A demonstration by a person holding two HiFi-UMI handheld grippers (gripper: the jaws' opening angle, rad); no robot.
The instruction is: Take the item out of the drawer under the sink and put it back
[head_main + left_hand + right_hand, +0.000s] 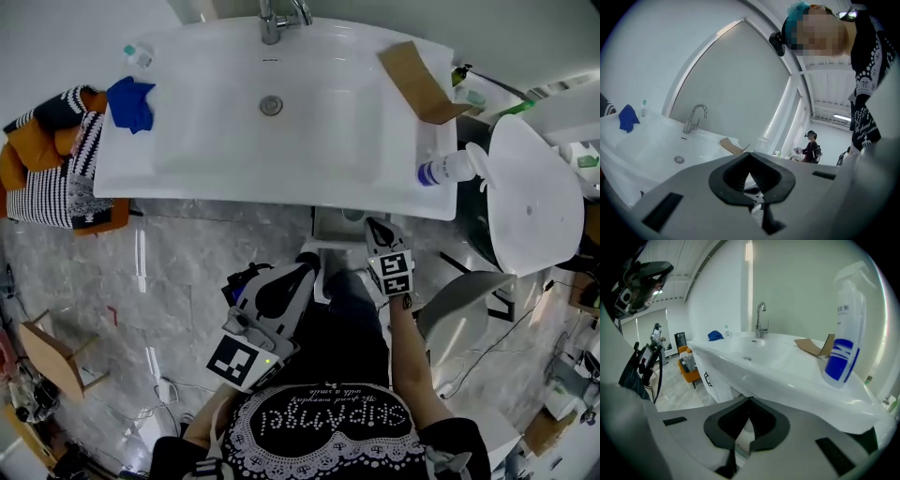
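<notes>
Grippers are held low in front of a black printed shirt (328,427), with grey marbled floor (187,272) seen beneath them. The jaws of the left gripper (749,153) are brought together tip to tip, and nothing is clamped between them. The right gripper (749,400) is closed in the same way, with nothing held. In the head view both are pointed toward the front edge of the sink (206,164), the left one set left of the right.

Just beyond the right gripper's tips, under the sink's rim, a grey boxy opening (339,225) is shown. Whether it is the drawer cannot be told, and the item cannot be made out in any view. In the right gripper view a white cabinet front with a dark handle (707,379) is seen below the basin.

A spray bottle (843,357) with a blue label is stood upright on the sink's right end, and a folded piece of cardboard (418,82) is laid behind it. The drain (271,105) is set mid-basin, with the tap (275,21) at the back. A blue cloth (129,101) is laid on the far left corner, with a small bottle (138,54) just beyond it. An orange seat (691,373) draped with striped cloth (56,187) is placed left of the sink.
</notes>
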